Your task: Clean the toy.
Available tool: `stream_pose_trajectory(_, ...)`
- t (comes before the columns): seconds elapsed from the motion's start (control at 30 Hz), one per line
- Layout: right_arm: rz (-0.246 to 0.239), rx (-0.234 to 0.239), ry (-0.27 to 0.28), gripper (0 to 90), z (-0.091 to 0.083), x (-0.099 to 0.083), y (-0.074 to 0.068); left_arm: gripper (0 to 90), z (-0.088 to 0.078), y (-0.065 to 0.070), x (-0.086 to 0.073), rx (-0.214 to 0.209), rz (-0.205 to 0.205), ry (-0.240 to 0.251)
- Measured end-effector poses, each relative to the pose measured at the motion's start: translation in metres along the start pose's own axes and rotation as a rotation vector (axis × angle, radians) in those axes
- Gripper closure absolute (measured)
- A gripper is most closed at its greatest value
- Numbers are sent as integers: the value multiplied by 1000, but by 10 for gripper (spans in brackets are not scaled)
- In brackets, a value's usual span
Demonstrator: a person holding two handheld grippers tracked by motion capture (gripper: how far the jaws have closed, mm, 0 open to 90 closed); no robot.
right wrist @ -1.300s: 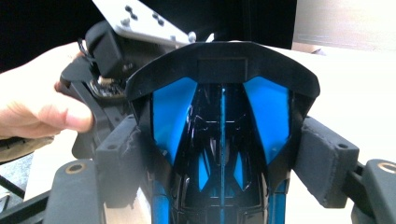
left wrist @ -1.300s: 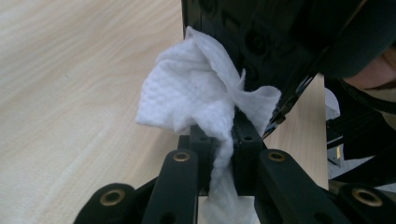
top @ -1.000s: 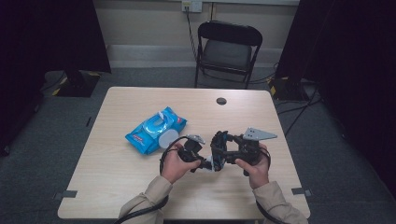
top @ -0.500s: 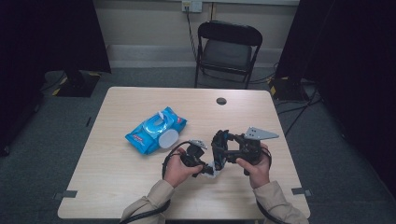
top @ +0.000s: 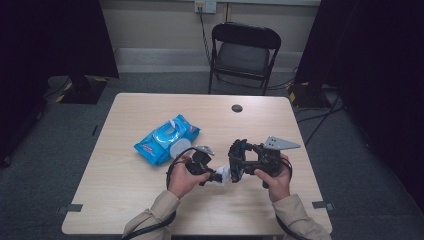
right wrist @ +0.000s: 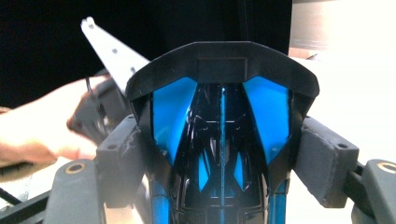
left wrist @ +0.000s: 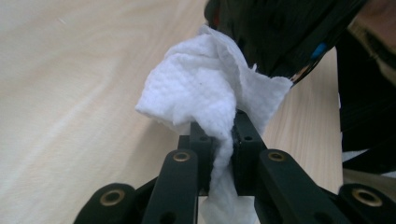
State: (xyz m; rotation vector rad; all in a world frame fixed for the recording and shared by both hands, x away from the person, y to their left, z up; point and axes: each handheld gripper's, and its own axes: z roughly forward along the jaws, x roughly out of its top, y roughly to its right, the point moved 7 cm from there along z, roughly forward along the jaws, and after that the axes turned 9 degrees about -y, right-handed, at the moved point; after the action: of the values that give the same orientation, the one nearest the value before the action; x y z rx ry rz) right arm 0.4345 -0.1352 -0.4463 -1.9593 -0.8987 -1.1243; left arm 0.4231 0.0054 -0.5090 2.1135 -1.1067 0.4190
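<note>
Near the desk's (top: 125, 200) front edge, left claw (left wrist: 219, 135) pinches the crumpled white wipe (left wrist: 205, 88); rub gently across the glossy black-and-blue object (right wrist: 222, 140) clamped in the right claw (right wrist: 219, 154).

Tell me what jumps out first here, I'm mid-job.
The white wipe, pinched in the left tongs, is pressed against the glossy black-and-blue object clamped in the right tongs at the table's near middle. Behind them lies the blue wipes pack, left of centre.
</note>
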Motion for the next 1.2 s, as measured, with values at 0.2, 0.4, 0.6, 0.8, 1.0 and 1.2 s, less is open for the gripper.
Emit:
stream_pose_trajectory(0.2,0,0,-12,254,2,-3,0,820,-33,0,23,26,25,64)
stream_pose_trajectory(0.4,-2,-7,-21,253,4,-6,1,820,-55,11,45,39,71,106)
stream_pose_trajectory(0.6,1,-10,-27,254,4,-9,1,820,-45,18,46,31,89,78)
stream_pose_trajectory(0.8,3,-23,-13,254,0,-7,1,820,-26,18,39,14,80,49)
stream_pose_trajectory(1.0,8,-24,3,254,-3,-4,1,819,-6,18,28,-6,69,18)
stream_pose_trajectory(1.2,12,-23,7,254,-5,-3,1,818,17,16,12,-14,62,-45)
